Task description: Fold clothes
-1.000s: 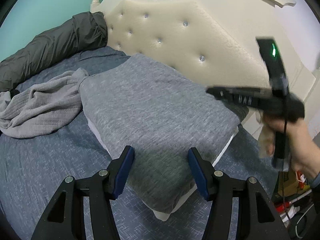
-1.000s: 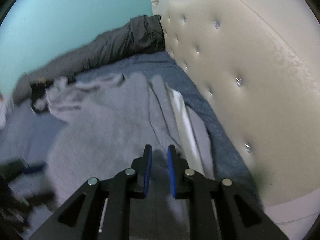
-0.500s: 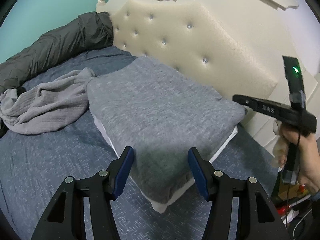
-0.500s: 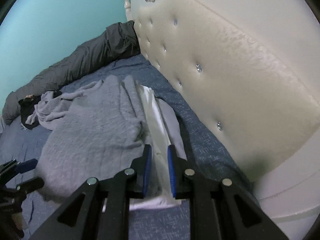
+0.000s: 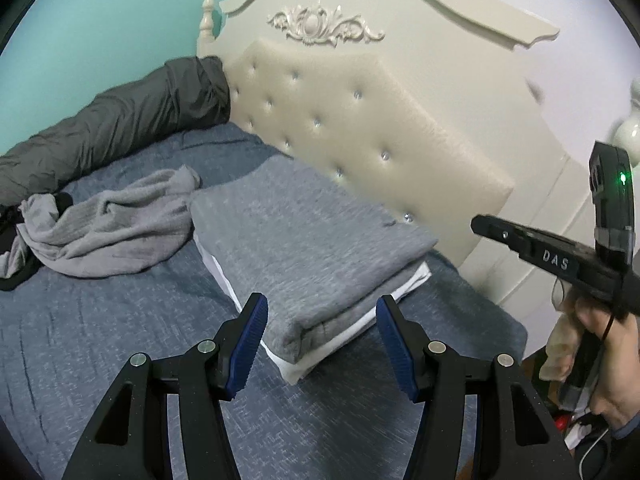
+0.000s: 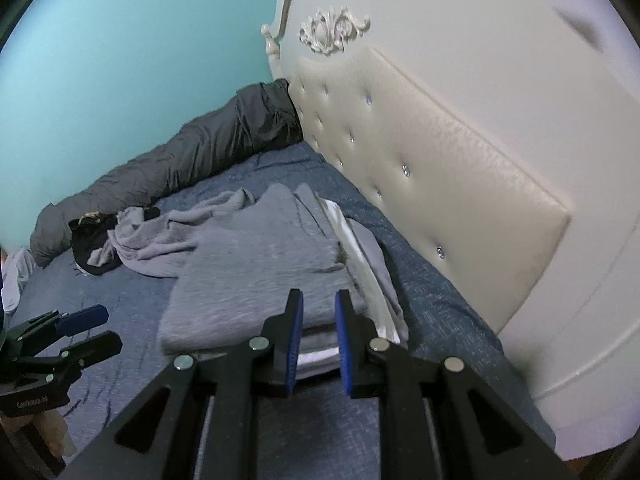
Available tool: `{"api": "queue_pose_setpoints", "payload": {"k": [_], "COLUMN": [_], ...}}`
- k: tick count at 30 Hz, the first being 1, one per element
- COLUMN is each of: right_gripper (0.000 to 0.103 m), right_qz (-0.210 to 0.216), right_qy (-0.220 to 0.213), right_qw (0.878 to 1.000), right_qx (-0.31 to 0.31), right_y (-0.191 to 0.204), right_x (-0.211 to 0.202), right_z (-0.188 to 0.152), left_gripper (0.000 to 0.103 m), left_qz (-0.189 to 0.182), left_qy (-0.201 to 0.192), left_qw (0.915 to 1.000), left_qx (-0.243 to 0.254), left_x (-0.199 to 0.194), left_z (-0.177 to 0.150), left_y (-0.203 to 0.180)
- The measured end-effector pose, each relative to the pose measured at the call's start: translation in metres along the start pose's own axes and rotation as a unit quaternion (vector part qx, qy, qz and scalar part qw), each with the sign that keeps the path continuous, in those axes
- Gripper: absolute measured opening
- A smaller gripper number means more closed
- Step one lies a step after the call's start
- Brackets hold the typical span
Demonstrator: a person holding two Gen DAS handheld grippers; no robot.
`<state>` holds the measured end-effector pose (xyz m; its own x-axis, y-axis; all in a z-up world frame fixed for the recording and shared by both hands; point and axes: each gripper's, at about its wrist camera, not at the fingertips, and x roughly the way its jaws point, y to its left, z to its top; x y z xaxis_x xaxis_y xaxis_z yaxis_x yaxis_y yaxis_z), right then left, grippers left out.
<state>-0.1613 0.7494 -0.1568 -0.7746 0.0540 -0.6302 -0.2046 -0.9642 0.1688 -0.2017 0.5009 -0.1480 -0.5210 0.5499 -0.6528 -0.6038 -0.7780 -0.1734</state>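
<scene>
The folded stack (image 5: 304, 248) lies on the bed (image 5: 100, 340), close to the headboard (image 5: 360, 128): a grey garment on top, a white layer under it, and in the right wrist view one more grey layer shows at the side toward the headboard. Its edges look square, so I judge this garment to be done, and the step in hand is the passage to the next piece.

The next piece is probably the crumpled grey garment (image 5: 112, 228), which lies just beside the stack on the side away from the headboard and touches it at one corner. A dark cloth (image 6: 92, 256) lies partly under its far end. To go on, a hand-held gripper must reach to that heap, find an edge or a shoulder, and pull it to a bare part of the bed to spread it flat; the stack should not be dragged along.

Both tools hang above the near edge of the stack, pointing forward and downward, and touch nothing. The left hand-held gripper (image 5: 320, 340) has its jaws about half apart and empty; the corner of the stack is seen between them but lower down. The right hand-held gripper (image 6: 318, 336) has only a narrow gap between its blue pads (image 6: 295, 344), with no cloth in it. In the left wrist view the person's right hand (image 5: 600, 356) holds this tool at the side of the bed, out past the end of the headboard.
</scene>
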Motion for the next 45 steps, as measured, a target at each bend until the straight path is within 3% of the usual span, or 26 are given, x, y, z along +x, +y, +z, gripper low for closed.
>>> {"api": "queue_pose_setpoints", "payload": {"k": [30, 45], "right_gripper": [0.017, 0.028], "right_qz": [-0.013, -0.014], "right_qy": [-0.05, -0.071], "right_qw": [0.999, 0.997], "right_qx": [0.012, 0.018], "right_y": [0.054, 0.072], "right_x": [-0.142, -0.195], "right_z": [-0.028, -0.055], "left_gripper": [0.061, 0.065], "left_qz": [-0.003, -0.006], "left_qy": [-0.057, -0.064], "left_qw": [0.9982, 0.9976], "left_qx": [0.02, 0.026], "left_x": [-0.137, -0.181], "left_z": [-0.015, -0.038], "left_y": [-0.036, -0.045]}}
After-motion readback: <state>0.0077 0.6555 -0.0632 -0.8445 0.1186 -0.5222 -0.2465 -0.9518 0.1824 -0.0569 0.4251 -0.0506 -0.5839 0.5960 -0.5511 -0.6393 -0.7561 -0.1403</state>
